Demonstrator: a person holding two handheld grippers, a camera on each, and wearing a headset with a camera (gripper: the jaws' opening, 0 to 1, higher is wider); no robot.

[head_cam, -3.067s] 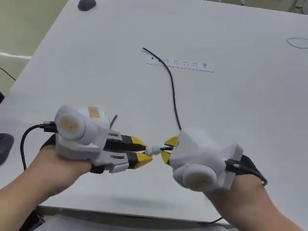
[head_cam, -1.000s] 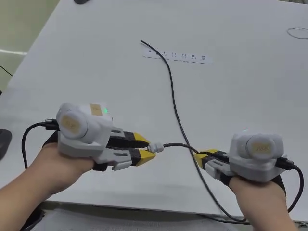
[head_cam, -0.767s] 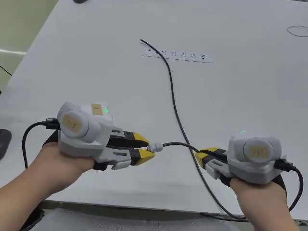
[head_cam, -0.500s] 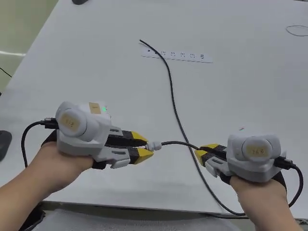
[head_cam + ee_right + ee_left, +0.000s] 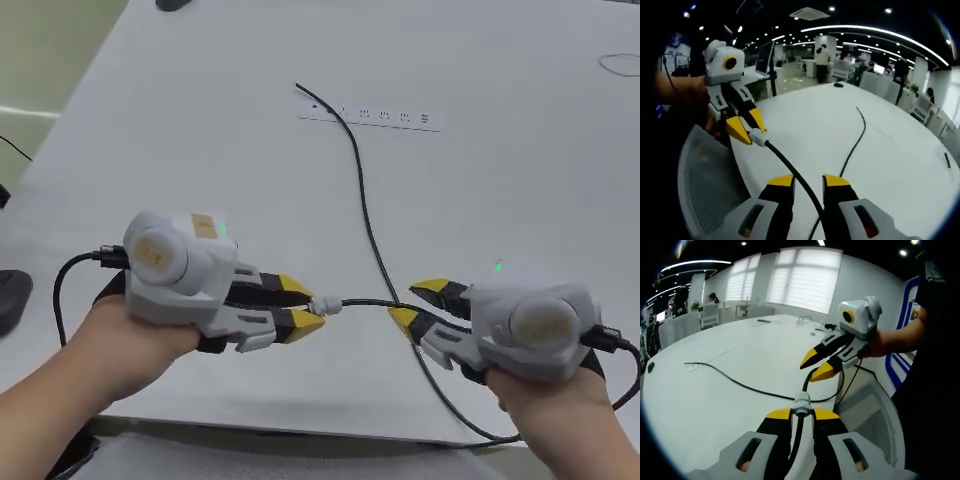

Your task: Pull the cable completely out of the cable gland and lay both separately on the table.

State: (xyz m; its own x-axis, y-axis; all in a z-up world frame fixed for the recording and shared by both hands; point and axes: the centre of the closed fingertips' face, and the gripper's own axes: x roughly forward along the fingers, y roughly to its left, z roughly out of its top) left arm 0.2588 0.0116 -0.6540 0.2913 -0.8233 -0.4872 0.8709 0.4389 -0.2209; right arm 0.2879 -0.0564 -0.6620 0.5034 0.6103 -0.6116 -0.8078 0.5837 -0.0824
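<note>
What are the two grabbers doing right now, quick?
Left gripper: closed on the cable gland.
Right gripper: open, with the cable running between its jaws.

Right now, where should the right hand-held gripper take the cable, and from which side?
Probably the straight stretch of cable just beyond the cable gland, approached facing the left hand-held gripper: it runs between the open jaws of the right hand-held gripper.
</note>
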